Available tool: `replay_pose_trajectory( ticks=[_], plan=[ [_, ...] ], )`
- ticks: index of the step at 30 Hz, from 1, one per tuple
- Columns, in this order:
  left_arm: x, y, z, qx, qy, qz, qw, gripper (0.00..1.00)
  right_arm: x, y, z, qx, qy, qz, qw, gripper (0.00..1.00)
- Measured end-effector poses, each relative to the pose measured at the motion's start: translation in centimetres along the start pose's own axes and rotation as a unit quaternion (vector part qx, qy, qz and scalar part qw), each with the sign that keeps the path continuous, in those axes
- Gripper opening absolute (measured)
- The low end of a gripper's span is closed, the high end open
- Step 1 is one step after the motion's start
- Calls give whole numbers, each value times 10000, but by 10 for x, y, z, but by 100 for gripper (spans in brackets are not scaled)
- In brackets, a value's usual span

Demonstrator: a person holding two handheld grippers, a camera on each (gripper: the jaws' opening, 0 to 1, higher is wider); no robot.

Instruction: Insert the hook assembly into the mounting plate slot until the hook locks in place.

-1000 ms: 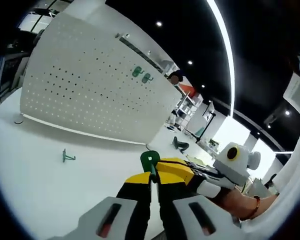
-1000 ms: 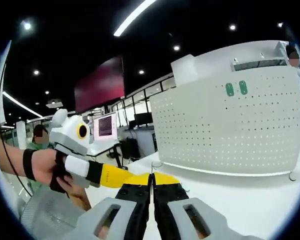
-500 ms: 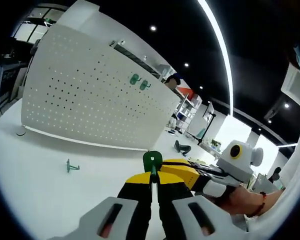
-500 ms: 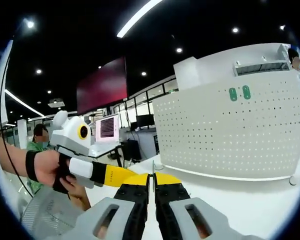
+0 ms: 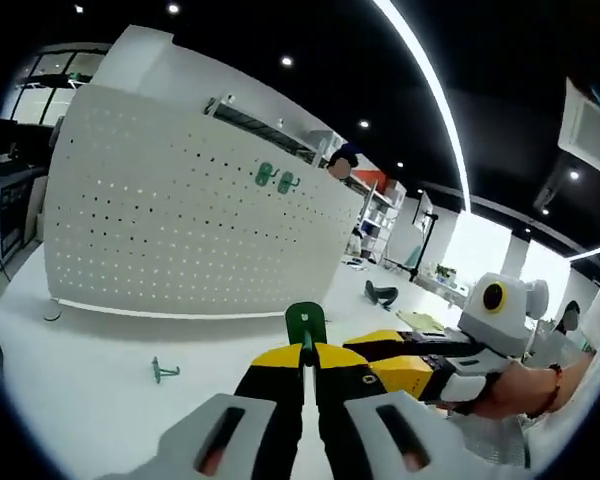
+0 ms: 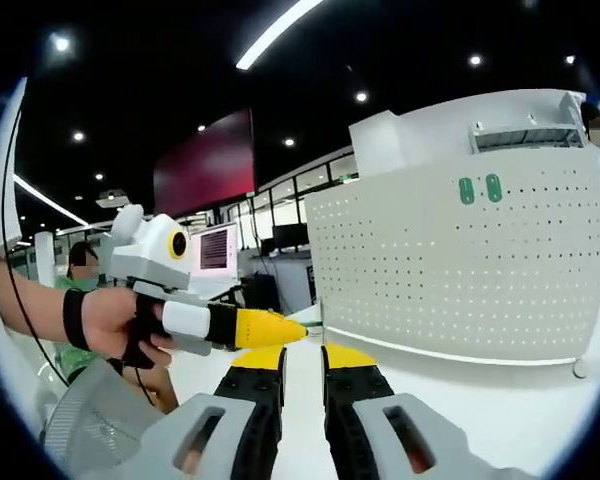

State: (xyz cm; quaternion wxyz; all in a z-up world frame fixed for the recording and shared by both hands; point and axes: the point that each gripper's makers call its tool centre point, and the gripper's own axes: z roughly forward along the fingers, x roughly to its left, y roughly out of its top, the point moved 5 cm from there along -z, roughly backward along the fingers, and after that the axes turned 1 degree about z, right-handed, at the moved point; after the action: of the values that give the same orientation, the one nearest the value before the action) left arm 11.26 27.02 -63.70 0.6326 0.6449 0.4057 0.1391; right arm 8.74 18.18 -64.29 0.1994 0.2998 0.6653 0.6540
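The hook [image 5: 305,322] sits pinched at the tip of your left gripper [image 5: 307,362], its green tab standing up just past the closed jaws. Your right gripper [image 6: 302,362] has its jaws slightly apart with nothing between them. In the right gripper view the left gripper [image 6: 270,328] reaches in from the left, its yellow tip just above your own jaws.

The board [image 5: 190,215] stands upright on the table [image 5: 90,400], well ahead of the hook. Two hooks [image 5: 276,179] already hang side by side near its top edge, and a spare hook [image 5: 163,371] lies on the table near the board's foot.

You are, I judge, in the carry toward the board, with the insertion not yet begun. To do it well:

- Keep the pinch firm, so the hook does not twist as it meets the board.
- Bring the hook in square to the face, aimed at free holes beside the hung pair.
- Push in, then press down until it seats; a slanted entry will likely jam.
- Hold the right gripper back so the board and hooks stay in sight.
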Motion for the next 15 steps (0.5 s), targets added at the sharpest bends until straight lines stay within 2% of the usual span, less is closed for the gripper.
replay_pose_trajectory(
  ticks=[5, 15],
  plan=[
    [4, 9, 11, -38, 96, 89, 9999, 3, -2, -5, -5, 90, -92, -21, 9999, 18],
    [15, 31, 29, -106, 522, 264, 9982, 3, -7, -4, -12, -20, -180, -95, 9998, 31]
  ],
)
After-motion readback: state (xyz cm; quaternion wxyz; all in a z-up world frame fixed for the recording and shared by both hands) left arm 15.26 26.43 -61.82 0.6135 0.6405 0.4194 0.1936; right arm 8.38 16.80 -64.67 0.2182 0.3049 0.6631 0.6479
